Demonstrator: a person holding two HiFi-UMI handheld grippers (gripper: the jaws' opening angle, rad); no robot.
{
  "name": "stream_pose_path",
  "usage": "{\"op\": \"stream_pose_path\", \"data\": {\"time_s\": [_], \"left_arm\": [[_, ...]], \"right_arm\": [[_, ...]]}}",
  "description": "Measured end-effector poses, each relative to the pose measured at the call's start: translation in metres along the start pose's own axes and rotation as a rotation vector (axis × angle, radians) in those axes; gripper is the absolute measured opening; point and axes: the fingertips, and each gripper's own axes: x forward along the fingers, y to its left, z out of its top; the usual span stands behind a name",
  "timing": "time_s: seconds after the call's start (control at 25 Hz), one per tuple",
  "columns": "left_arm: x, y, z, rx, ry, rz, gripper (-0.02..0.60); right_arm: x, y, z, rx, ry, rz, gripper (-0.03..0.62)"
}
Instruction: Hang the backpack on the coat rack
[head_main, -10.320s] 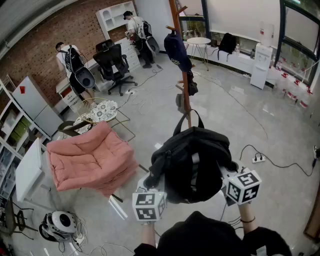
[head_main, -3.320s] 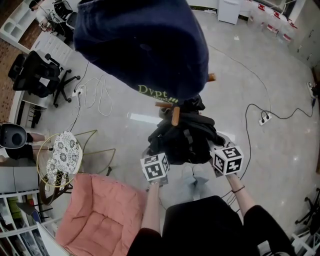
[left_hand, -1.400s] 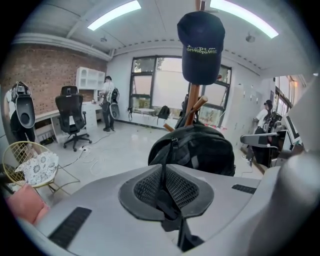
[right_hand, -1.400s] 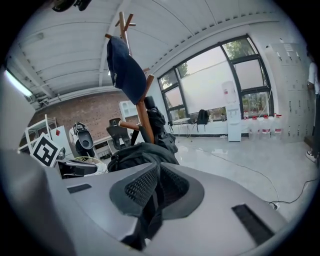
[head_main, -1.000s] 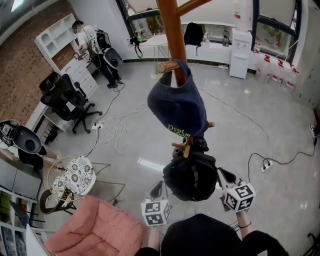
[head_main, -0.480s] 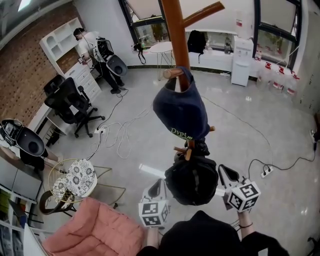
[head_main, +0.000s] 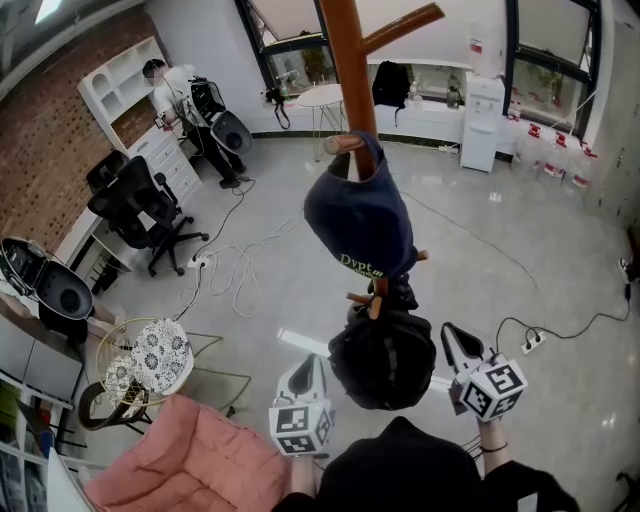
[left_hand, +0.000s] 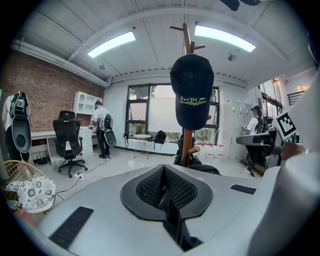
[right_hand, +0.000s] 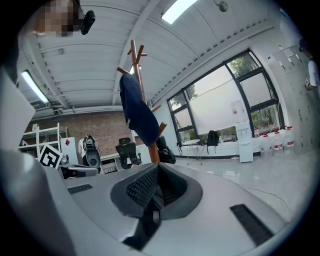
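Black fabric backpack (head_main: 383, 358) seems hung on tall brown wooden coat rack (head_main: 350, 70) low peg; left gripper (head_main: 309, 364) and right gripper (head_main: 456, 338) pressed together, empty; next, back off clear

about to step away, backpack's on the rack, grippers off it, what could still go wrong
The backpack hangs from a short lower peg; it might slide off the tip. Its weight sits on one side of the coat rack, which could lean; the base is hidden. The shut left gripper and right gripper flank it closely and could nudge it.
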Motion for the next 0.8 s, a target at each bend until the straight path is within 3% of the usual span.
{"op": "stream_pose_path", "data": {"time_s": [0.8], "left_arm": [[-0.0046, -0.0056, 0.0058, 0.030, -0.037, -0.011, 0.017]], "right_arm": [[-0.0046, -0.0048, 0.0011, -0.007, -0.032, 0.004, 0.012]]}}
